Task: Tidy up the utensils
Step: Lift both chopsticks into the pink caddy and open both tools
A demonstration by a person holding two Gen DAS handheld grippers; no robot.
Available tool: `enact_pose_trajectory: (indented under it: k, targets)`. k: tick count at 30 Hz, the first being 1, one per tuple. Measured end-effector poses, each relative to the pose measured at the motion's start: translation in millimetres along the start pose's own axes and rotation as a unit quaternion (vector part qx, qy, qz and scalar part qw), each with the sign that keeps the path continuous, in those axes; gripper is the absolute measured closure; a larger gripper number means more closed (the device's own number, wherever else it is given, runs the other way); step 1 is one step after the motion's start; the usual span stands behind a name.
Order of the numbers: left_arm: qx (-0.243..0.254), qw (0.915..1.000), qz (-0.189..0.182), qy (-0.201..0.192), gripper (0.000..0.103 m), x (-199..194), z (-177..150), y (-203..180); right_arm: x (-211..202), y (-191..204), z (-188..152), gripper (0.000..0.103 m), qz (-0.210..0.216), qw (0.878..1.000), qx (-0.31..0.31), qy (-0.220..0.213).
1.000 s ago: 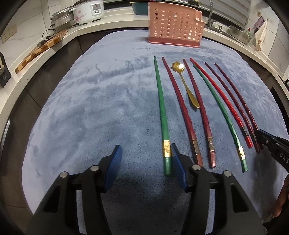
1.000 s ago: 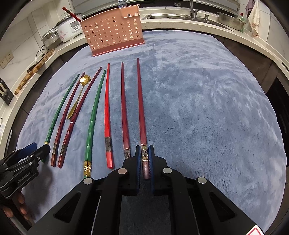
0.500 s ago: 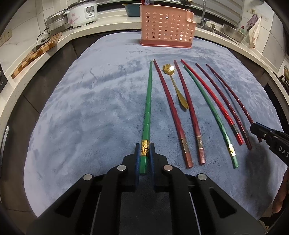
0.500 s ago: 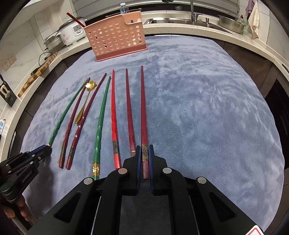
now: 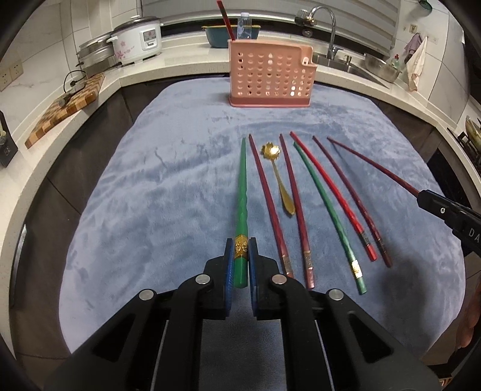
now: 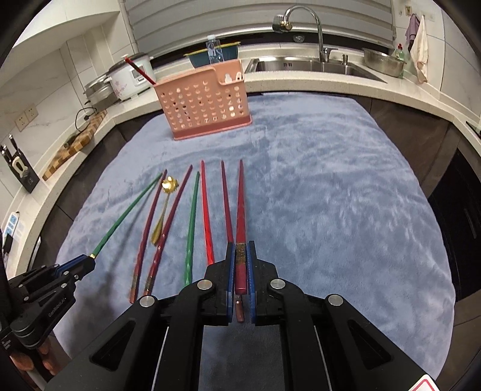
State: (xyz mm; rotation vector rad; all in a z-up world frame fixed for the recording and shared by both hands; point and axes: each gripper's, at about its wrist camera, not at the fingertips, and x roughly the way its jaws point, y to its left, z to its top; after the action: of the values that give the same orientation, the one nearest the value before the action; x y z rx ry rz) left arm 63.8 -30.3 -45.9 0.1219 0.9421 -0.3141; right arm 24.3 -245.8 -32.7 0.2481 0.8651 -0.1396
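My left gripper [image 5: 240, 251] is shut on the gold-banded end of a green chopstick [image 5: 242, 192], which is lifted off the blue cloth [image 5: 156, 204]. My right gripper [image 6: 240, 251] is shut on a dark red chopstick [image 6: 240, 207], also raised. In the left wrist view the right gripper [image 5: 427, 195] shows at the right edge, holding that red chopstick [image 5: 372, 165]. Several red chopsticks, a second green chopstick [image 5: 327, 210] and a gold spoon [image 5: 278, 177] lie in a row on the cloth. The pink perforated basket [image 5: 270, 75] stands at the far end with one red chopstick [image 5: 225, 18] in it.
A rice cooker [image 5: 135, 39] and a wooden cutting board [image 5: 66, 108] sit on the counter to the left. A sink with a faucet [image 6: 312, 33] and a steel bowl [image 6: 381, 61] lie behind the basket to the right. A knife block [image 6: 18, 162] is far left.
The left gripper closed on the green chopstick. Both grippers then rose, each lifting its chopstick off the cloth, and the basket and counter came further into view.
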Motion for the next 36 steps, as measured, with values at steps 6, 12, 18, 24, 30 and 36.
enact_pose_trajectory:
  k: [6, 12, 18, 24, 30, 36]
  targets:
    - [-0.007, 0.9996, -0.001, -0.026, 0.095, -20.0, 22.4, 4.8, -15.9, -3.8, 18.9, 0.096, 0.005, 1.000, 0.009, -0.024]
    - [-0.014, 0.9984, -0.004, -0.055, 0.096, -35.9, 52.0, 12.8, -30.2, -10.1, 45.1, 0.096, 0.009, 0.999, 0.017, -0.048]
    - [-0.017, 0.9951, -0.005, -0.097, 0.096, -57.5, 90.8, 19.6, -52.2, -12.1, 81.7, 0.096, 0.018, 0.996, 0.019, -0.090]
    - [-0.018, 0.9902, -0.014, -0.138, 0.096, -75.6, 135.2, 22.7, -67.2, -13.8, 122.1, 0.096, 0.032, 0.991, 0.023, -0.126]
    - [-0.017, 0.9817, -0.030, -0.187, 0.096, -97.7, 188.4, 22.5, -78.4, -7.7, 174.3, 0.096, 0.051, 0.985, 0.020, -0.166]
    - [-0.019, 0.9658, -0.043, -0.255, 0.096, -125.4, 251.0, 19.3, -81.4, 6.4, 237.2, 0.096, 0.078, 0.974, 0.020, -0.212]
